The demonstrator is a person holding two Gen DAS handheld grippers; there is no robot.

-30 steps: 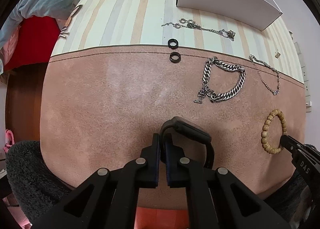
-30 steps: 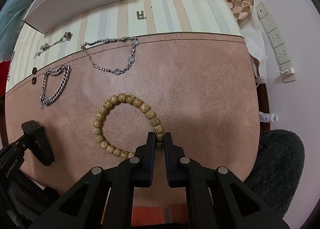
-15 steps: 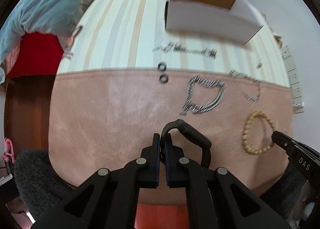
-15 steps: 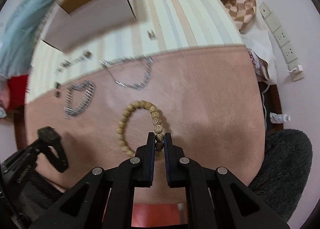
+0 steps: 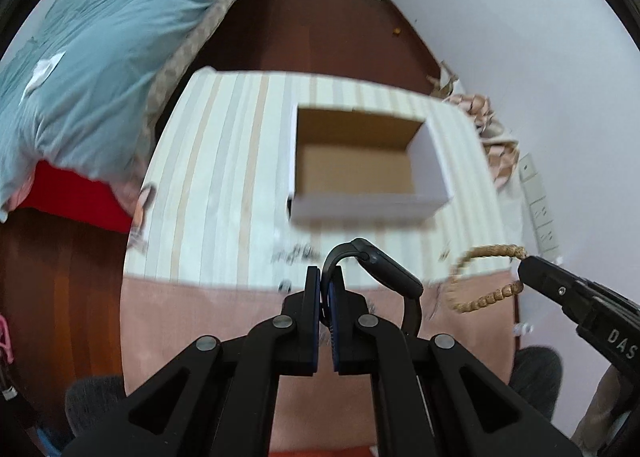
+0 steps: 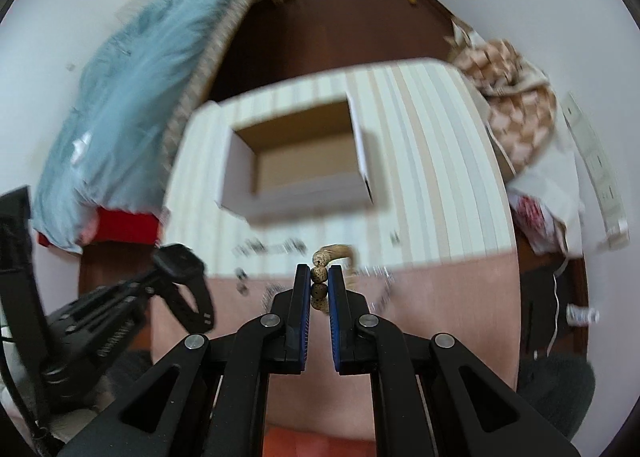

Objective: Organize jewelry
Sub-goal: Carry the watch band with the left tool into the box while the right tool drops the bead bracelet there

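Jewelry hangs lifted off the bench: the left claw pinches a black watch strap, the right claw grips a bead bracelet. With the open box ahead of both, release only once above its cavity.

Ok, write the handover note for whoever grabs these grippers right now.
Left gripper: shut on the black watch by its strap, held up off the table.
Right gripper: shut on the beaded bracelet, also lifted.
Open cardboard box sits ahead on the striped cloth; its visible interior looks empty.
Done: both pieces picked up.
Left: put both in the box, then fetch the remaining chains lying blurred between box and pink mat.
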